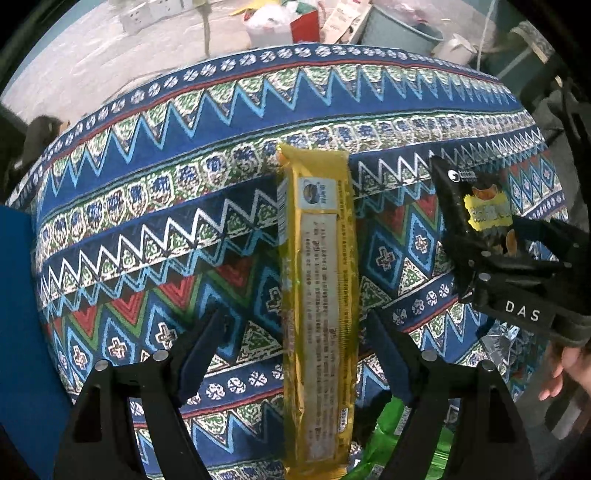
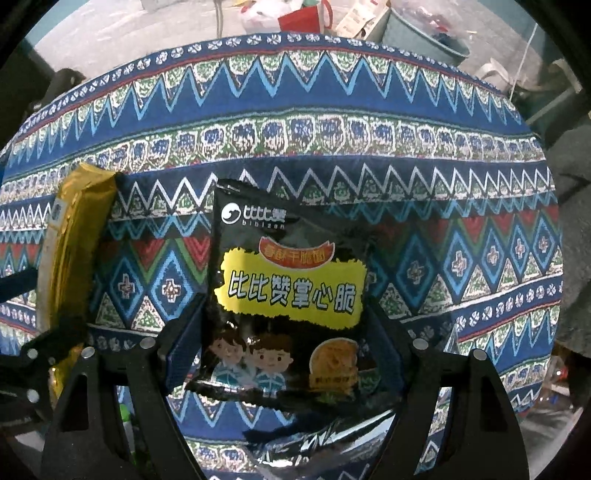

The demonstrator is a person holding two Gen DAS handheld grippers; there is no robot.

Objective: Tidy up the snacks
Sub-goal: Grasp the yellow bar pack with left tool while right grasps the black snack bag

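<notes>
Snacks fill both views. A long yellow packet [image 1: 318, 295] runs lengthwise between the blue-padded fingers [image 1: 201, 354] of the left hand-held gripper [image 1: 295, 354]; the pads stand spread with gaps on either side of the wrapper, and whether it is carried or merely lies below them cannot be told. A black snack bag [image 2: 288, 291] with a yellow label sits between the pads of the right hand-held gripper [image 2: 284, 350], which press on its two side edges and pinch it upright. In the right wrist view the yellow packet [image 2: 70, 243] appears at the left, just beside the black bag. Green packaging [image 1: 391, 439] peeks out at the bottom of the left wrist view. Beneath everything lies a bench covered by a blue patterned cloth [image 1: 155, 177] with zigzags and diamonds. Beyond its far edge are a pale floor [image 1: 92, 55], a red bag [image 1: 304, 26], a grey bucket [image 1: 399, 29] and scattered clutter.
</notes>
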